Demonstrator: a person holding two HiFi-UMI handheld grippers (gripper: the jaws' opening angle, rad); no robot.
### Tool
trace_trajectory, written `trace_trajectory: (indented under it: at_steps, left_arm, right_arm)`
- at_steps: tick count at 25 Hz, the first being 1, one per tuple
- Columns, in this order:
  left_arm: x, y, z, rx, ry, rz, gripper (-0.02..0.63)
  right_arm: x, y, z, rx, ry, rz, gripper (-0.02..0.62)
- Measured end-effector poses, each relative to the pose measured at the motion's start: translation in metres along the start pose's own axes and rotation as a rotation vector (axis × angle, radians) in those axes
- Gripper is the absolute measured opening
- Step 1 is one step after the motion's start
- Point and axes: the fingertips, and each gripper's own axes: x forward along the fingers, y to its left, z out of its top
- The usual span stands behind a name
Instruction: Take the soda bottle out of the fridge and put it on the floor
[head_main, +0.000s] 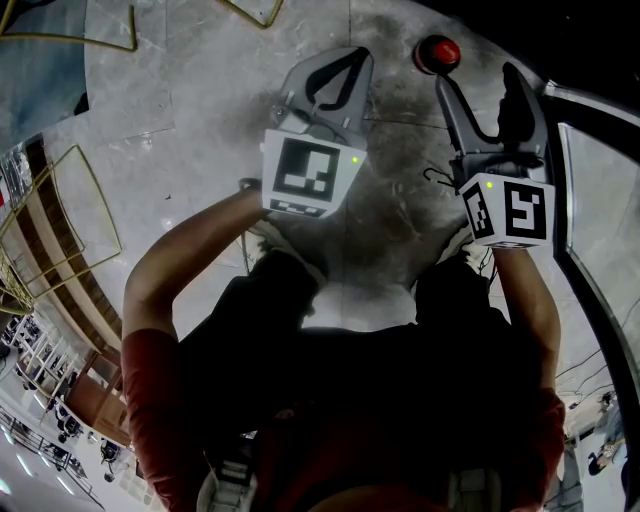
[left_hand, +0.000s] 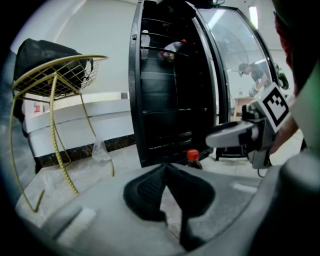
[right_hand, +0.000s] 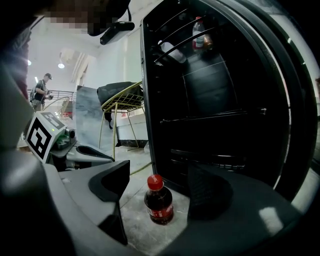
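Observation:
A small cola bottle (right_hand: 159, 202) with a red cap stands upright on the stone floor, just in front of the open black fridge (right_hand: 210, 100). My right gripper (right_hand: 160, 172) is open, one jaw on each side of the bottle and neither pad touching it. In the head view the red cap (head_main: 438, 50) shows just left of the right gripper (head_main: 480, 88). My left gripper (left_hand: 165, 169) is shut on nothing and held left of the bottle, whose cap (left_hand: 193, 156) peeks over its jaws. From the head view the left gripper (head_main: 345, 58) hangs over bare floor.
The fridge's glass door (left_hand: 235, 65) stands swung open to the right. Two bottles (right_hand: 199, 34) stay on the top shelf. A gold wire chair (left_hand: 60, 75) with a black bag on it stands to the left. A person (right_hand: 40, 90) stands far behind.

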Motion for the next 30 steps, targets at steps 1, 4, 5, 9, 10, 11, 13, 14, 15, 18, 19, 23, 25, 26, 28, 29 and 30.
trace_trajectory:
  at_steps: [1, 4, 5, 9, 10, 11, 13, 14, 15, 18, 19, 23, 25, 26, 28, 29, 30]
  left_arm:
    - [0.0, 0.0001, -0.0006, 0.0, 0.001, 0.001, 0.0]
    - [-0.0001, 0.0004, -0.001, -0.004, 0.003, 0.001, 0.0]
    - [0.0, 0.0003, -0.0008, -0.005, 0.002, 0.0, 0.0]
    - [0.0002, 0.0, -0.0004, -0.003, 0.003, -0.002, 0.0]
    - [0.0002, 0.0001, -0.0007, -0.003, 0.004, -0.002, 0.0]
    - [0.0001, 0.0002, -0.0009, -0.002, 0.004, -0.001, 0.0]
    - [0.0, 0.0003, -0.0008, -0.003, 0.003, -0.001, -0.001]
    - [0.0, 0.0003, -0.0005, -0.004, 0.002, -0.001, 0.0]
    - [0.0, 0.0002, -0.0002, -0.005, 0.002, -0.002, 0.0]
    - [-0.0007, -0.0006, 0.0004, -0.005, 0.004, -0.002, 0.0]
    - [-0.0008, -0.0005, 0.0004, -0.005, 0.003, -0.002, -0.001]
    - [-0.0002, 0.0005, 0.0, -0.006, 0.002, 0.0, -0.001]
    - [-0.0001, 0.0003, -0.0002, 0.002, 0.004, -0.001, 0.0]
    - [-0.0001, 0.0001, -0.0005, 0.007, 0.005, -0.002, -0.002]
    - [0.0001, 0.0001, -0.0006, 0.002, 0.003, -0.001, -0.001]
    - [0.0003, 0.0003, -0.0007, -0.003, 0.002, 0.0, -0.001]
    - [0.0005, 0.0005, -0.0008, -0.006, 0.002, 0.001, 0.0]
  right_arm:
    - [-0.0004, 0.0, 0.0002, 0.0, -0.003, 0.0, 0.347]
    - [-0.0016, 0.0006, 0.0015, -0.002, -0.009, 0.003, 0.278]
    - [-0.0017, 0.0009, 0.0014, -0.007, -0.006, 0.005, 0.263]
    - [-0.0008, 0.0027, -0.0015, -0.028, 0.013, 0.009, 0.212]
    - [-0.0008, 0.0035, -0.0021, -0.03, 0.014, 0.014, 0.191]
    - [-0.0009, 0.0047, -0.0025, -0.03, 0.015, 0.02, 0.18]
    - [-0.0011, 0.0066, -0.0027, -0.029, 0.016, 0.029, 0.146]
    - [-0.0011, 0.0069, -0.0024, -0.027, 0.015, 0.029, 0.126]
    - [-0.0012, 0.0069, -0.0021, -0.025, 0.016, 0.029, 0.106]
    - [-0.0018, 0.0058, -0.002, -0.021, 0.022, 0.025, 0.051]
    - [-0.002, 0.0058, -0.0022, -0.02, 0.024, 0.027, 0.024]
    - [-0.001, 0.008, -0.0041, -0.016, 0.029, 0.038, 0.002]
    - [-0.0006, 0.0085, -0.0055, -0.019, 0.033, 0.037, 0.002]
    - [-0.0005, 0.0083, -0.0061, -0.021, 0.035, 0.036, 0.002]
    - [-0.0002, 0.0073, -0.0073, -0.022, 0.038, 0.031, 0.002]
    - [0.0, 0.0067, -0.0077, -0.02, 0.04, 0.028, 0.002]
    - [0.0001, 0.0061, -0.0081, -0.016, 0.042, 0.024, 0.002]
